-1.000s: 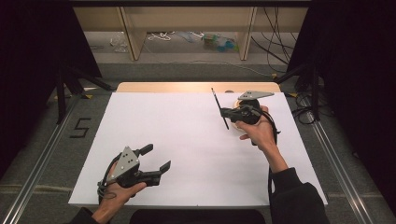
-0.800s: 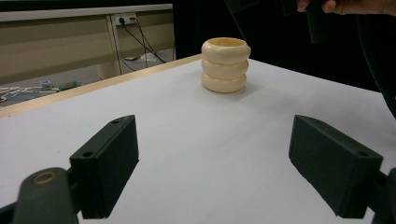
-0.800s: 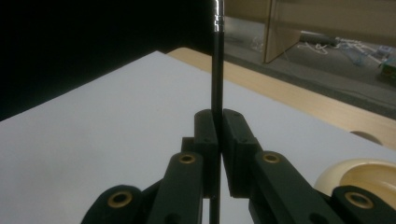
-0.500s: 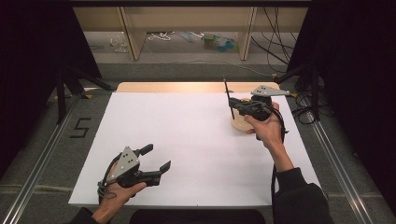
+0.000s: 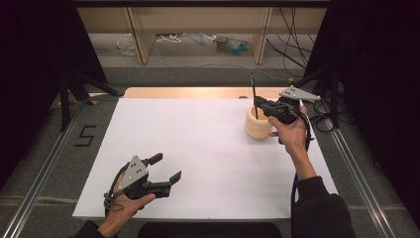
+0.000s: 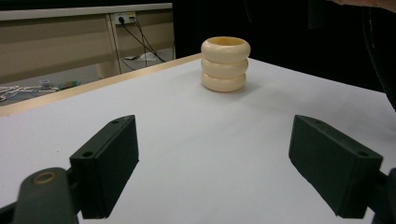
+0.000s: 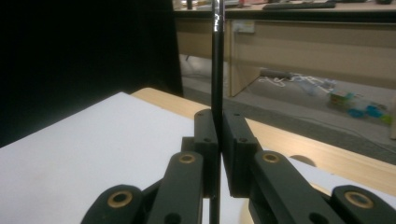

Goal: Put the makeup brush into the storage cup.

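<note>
A cream ribbed holder (image 5: 258, 124) made of three stacked rings stands on the white table sheet (image 5: 198, 148) at the right; it also appears in the left gripper view (image 6: 225, 64). My right gripper (image 5: 258, 107) is directly above the holder, shut on a thin black stick (image 5: 254, 96) that stands upright with its lower end over the holder's mouth. In the right gripper view the stick (image 7: 217, 60) runs straight up between the closed pads (image 7: 233, 154). My left gripper (image 5: 166, 168) rests open near the front left of the sheet, its pads (image 6: 108, 163) wide apart and nothing between them.
A wooden table edge (image 5: 198, 92) runs behind the sheet. Beyond it are shelf legs and loose cables (image 5: 173, 38) on the floor. Metal rails (image 5: 44, 168) flank the table, with a number 5 (image 5: 85, 135) marked at the left.
My right gripper carried the black stick to the right and back, from left of the holder to directly above it. The left gripper stayed where it was.
</note>
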